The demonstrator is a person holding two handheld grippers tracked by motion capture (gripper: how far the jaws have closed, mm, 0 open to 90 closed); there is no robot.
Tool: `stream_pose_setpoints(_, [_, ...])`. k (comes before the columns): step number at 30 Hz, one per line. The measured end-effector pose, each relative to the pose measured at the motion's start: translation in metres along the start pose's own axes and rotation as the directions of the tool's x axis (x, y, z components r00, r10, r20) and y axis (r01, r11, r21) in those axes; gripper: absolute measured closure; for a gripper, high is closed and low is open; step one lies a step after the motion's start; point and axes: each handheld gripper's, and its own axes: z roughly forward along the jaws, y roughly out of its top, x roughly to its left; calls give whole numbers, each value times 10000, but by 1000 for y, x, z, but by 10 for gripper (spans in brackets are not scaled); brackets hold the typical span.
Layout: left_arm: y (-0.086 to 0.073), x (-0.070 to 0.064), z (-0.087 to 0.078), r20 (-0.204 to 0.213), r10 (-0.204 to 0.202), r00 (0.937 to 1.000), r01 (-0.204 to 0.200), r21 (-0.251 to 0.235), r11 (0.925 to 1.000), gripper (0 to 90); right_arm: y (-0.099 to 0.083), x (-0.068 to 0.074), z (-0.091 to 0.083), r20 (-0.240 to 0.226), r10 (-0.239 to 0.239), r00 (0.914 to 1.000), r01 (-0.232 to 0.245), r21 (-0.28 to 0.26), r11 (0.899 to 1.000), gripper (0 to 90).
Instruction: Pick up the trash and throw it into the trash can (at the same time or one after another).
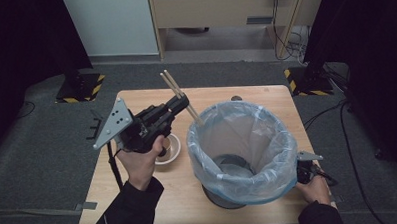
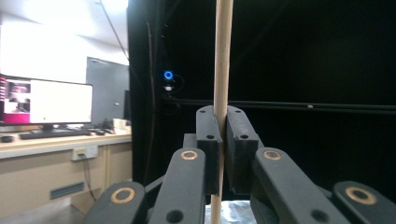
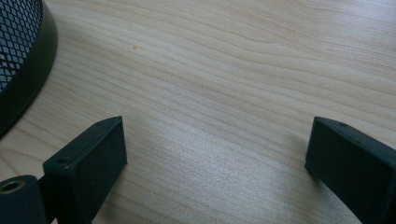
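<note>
L claw [image 1: 181, 101] is clamped on a pair of thin pale wooden chopsticks [image 1: 174, 88], held up off the light wooden desk [image 1: 139, 204]. Sticks cross the claw at a slant: upper ends poke out up and to the far-left of it, lower tips come out the other side, right at the near-left rim of the black mesh waste bin w/ clear plastic liner [image 1: 243, 150]. In the left gripper view the pads [image 2: 208, 135] pinch one stick [image 2: 222, 70] w/ no gap; it runs straight up between them and out below. Small round pale bowl [image 1: 169, 149] sits on the desk just under the L hand [image 1: 138, 161], beside the bin.

R claw [image 3: 215, 163] is spread wide apart w/ nothing between, low over bare desk [image 3: 224, 70]; bin's mesh base [image 3: 21, 60] is off to its left. In the high view the R hand [image 1: 315, 188] is at the bin's near-right side.
</note>
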Motion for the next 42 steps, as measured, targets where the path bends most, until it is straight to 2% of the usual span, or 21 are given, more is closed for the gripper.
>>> stream_pose_setpoints(1, [-4, -4, 6, 170, -17, 9999, 15, 118, 9999, 851, 0, 0, 0, 1, 1, 10000, -1, 0, 10000, 54])
stream_pose_setpoints(5, [-12, -10, 16, 421, -119, 9990, 105, 338, 9994, 851, 0, 0, 0, 1, 3, 10000, -3, 3, 10000, 54])
stream_pose_setpoints(11, [-24, -16, 26, 757, -301, 9967, 245, 732, 9970, 851, 0, 0, 0, 1, -3, 10000, 3, -1, 10000, 54])
stream_pose_setpoints(17, [-36, -17, 33, 1203, -563, 9911, 420, 1184, 9921, 846, 0, 0, 0, 0, 2, 10000, -2, 0, 10000, 54])
stream_pose_setpoints(18, [-40, -15, 34, 1314, -726, 9887, 570, 1189, 9913, 822, 0, 0, 0, 2, -1, 10000, 1, -3, 10000, 54])
stream_pose_setpoints(21, [-43, -14, 35, 1325, -793, 9880, 638, 1174, 9910, 733, 0, 0, 0, 0, 0, 10000, 0, -1, 10000, 54])
stream_pose_setpoints(22, [-44, -13, 34, 1296, -763, 9886, 610, 1188, 9910, 733, 0, 0, 0, 0, -1, 10000, 1, -1, 10000, 54])
stream_pose_setpoints(27, [-41, -9, 28, 1184, -834, 9895, 713, 1029, 9921, 614, 0, 0, 0, -5, -3, 10000, 3, 6, 10000, 52])
stream_pose_setpoints(28, [-38, -7, 25, 1069, -740, 9915, 637, 961, 9933, 560, 0, 0, 0, -7, -6, 10000, 6, 8, 10000, 52])
stream_pose_setpoints(30, [-36, -6, 23, 1023, -718, 9922, 623, 930, 9937, 542, 0, 0, 0, -7, -6, 10000, 6, 8, 10000, 52])
stream_pose_setpoints(34, [-29, 1, 11, 617, -455, 9971, 394, 970, 9945, 485, 0, 0, 0, -7, -8, 10000, 8, 10, 10000, 52])
stream_pose_setpoints(36, [-26, 7, 2, 289, -253, 9993, 221, 1044, 9943, 446, 0, 0, 0, -4, -8, 10000, 8, 7, 10000, 52])
stream_pose_setpoints(40, [-24, 15, -9, -36, -107, 9999, 110, 1217, 9925, 426, 0, 0, 0, -6, -8, 10000, 8, 7, 10000, 52])
stream_pose_setpoints(42, [-23, 24, -21, -454, -10, 9990, 72, 1348, 9908, 395, 0, 0, 0, -5, -8, 10000, 8, 8, 10000, 52])
